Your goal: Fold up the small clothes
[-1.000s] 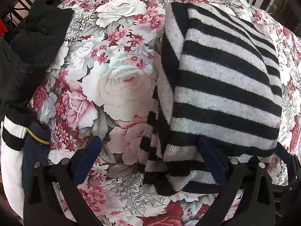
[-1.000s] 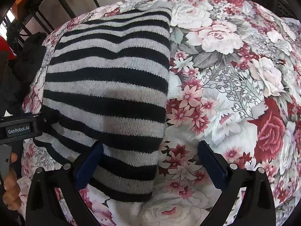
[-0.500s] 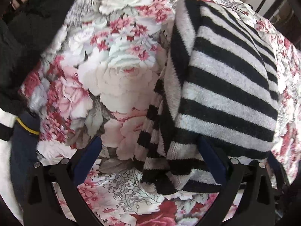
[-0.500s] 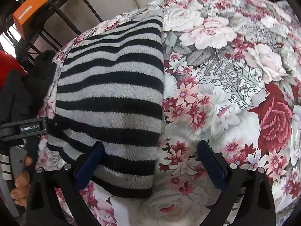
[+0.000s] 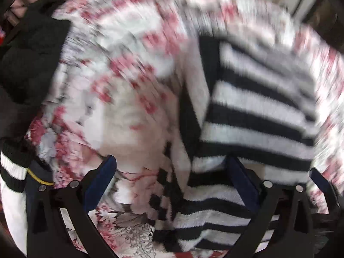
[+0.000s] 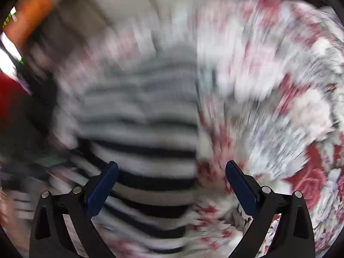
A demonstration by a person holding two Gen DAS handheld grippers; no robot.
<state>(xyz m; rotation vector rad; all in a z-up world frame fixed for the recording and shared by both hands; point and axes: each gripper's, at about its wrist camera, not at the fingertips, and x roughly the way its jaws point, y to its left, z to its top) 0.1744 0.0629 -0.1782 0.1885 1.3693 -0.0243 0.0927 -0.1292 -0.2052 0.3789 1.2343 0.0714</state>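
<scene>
**Floral cloth, striped sweater folded, both claws empty: blur risk**

Floral cloth (image 5: 120, 99) covers the work surface in both views; both frames are motion-blurred, the right wrist one badly.

Left wrist view: striped sweater (image 5: 253, 116) lies folded at right of frame, stacked layers, a loose striped edge spilling toward bottom centre. Left gripper (image 5: 172, 172) has its fingers spread wide, nothing between the pads. Its right finger (image 5: 240, 178) sits over or against the sweater's near edge; contact can't be told through the blur. Black garment (image 5: 32, 64) is piled at upper left. At far left edge, a white garment with a black-and-white cuff (image 5: 13, 172).

Right wrist view: sweater (image 6: 146, 142) fills centre-left, floral cloth (image 6: 279, 99) to the right. Right gripper (image 6: 172, 176) is also spread wide, empty, straddling the sweater's right edge. Orange object (image 6: 30, 15) at upper left, too smeared to identify.

Risks, as a judgement:
- Fast motion near the fold; a finger could snag the knit and drag the layers apart.
- The loose lower edge may slide out if bumped.
- Closing now might pinch the cloth along with the sweater.

View differences: only the left wrist shows the side layers, the loose edge and the other garments. Only the right wrist shows the sweater's right edge and the orange object.
</scene>
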